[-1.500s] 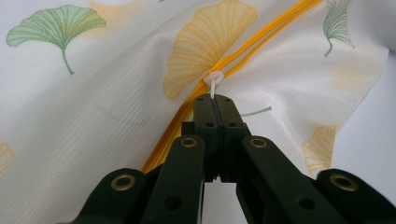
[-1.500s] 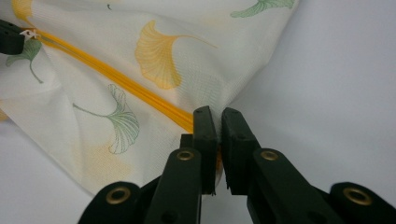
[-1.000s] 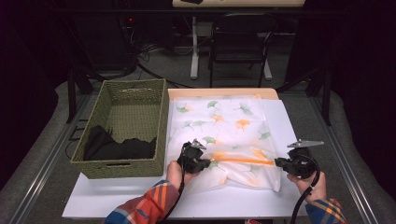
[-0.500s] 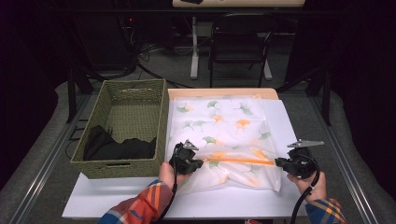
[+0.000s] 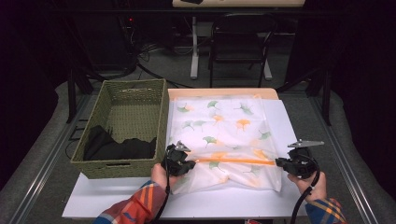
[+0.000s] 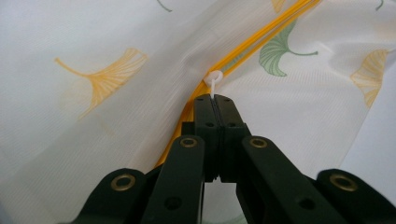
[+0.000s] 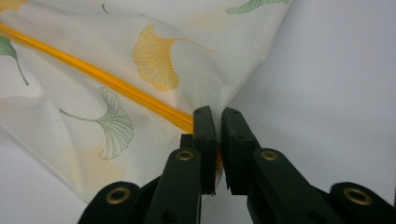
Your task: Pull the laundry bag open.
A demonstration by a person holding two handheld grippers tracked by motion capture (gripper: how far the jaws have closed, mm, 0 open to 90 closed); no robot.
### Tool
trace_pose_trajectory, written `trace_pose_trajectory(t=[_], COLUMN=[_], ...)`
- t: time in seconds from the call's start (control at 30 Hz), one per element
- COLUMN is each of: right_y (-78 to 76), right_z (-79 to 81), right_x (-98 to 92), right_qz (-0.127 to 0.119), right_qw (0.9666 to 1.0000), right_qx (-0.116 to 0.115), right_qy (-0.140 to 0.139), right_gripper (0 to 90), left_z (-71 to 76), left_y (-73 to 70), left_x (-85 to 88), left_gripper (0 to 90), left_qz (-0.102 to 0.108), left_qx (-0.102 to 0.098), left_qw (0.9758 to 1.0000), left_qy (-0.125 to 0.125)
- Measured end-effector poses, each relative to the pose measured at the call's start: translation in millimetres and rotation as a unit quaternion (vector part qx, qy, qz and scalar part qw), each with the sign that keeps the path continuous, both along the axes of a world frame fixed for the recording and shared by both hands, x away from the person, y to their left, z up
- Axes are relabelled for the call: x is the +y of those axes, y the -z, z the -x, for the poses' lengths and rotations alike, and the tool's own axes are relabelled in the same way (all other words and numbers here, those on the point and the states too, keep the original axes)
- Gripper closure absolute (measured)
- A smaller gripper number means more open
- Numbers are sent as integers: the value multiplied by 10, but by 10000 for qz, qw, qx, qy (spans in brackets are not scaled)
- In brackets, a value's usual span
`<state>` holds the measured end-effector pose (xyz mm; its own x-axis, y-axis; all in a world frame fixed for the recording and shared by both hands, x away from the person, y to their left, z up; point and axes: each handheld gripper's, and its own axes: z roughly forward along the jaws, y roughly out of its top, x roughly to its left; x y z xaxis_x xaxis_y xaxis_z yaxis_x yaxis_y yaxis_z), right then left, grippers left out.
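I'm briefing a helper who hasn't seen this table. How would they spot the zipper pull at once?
Find the white leaf-print bag lying right of the green basket. An orange zipper crosses its near part; at its left end, the left gripper pinches the small white zipper pull, the only plain white tab there.

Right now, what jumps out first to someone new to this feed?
A white mesh bag printed with ginkgo leaves lies spread on the white table, an orange zipper running across its near part. The left gripper is shut on the white zipper pull while the right gripper pinches the bag's other end. A green woven basket holding dark cloth sits beside it at left.
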<state>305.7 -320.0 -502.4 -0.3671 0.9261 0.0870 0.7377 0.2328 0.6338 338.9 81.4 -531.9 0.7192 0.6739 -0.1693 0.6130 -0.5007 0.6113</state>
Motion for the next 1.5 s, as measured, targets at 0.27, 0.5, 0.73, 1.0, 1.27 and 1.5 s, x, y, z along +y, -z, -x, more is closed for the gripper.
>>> trace_pose_trajectory(t=[0.27,0.5,0.73,1.0,1.27,1.5], right_y=[1,5,13,14,25,17], right_z=[5,9,9,16,23,36], right_x=[-8,-10,-28,-56,-67,-61], right_qz=[-1,7,15,26,41,27], right_qw=[10000,10000,10000,9999,9999,9999], right_qx=[-17,-20,1,14,5,-15], right_qy=[12,23,73,102,117,123], right_gripper=[856,856,856,856,856,856], left_z=[61,106,149,211,322,387], left_y=[0,7,-12,-23,-27,-39], left_x=[100,167,226,238,249,322], left_gripper=[900,900,900,900,900,900], left_qz=[-30,-95,-154,-200,-234,-264], left_qx=[-24,-46,-114,-213,-312,-354], left_qw=[9999,9999,9996,9994,9991,9987], left_qy=[-123,-126,-194,-201,-159,-250])
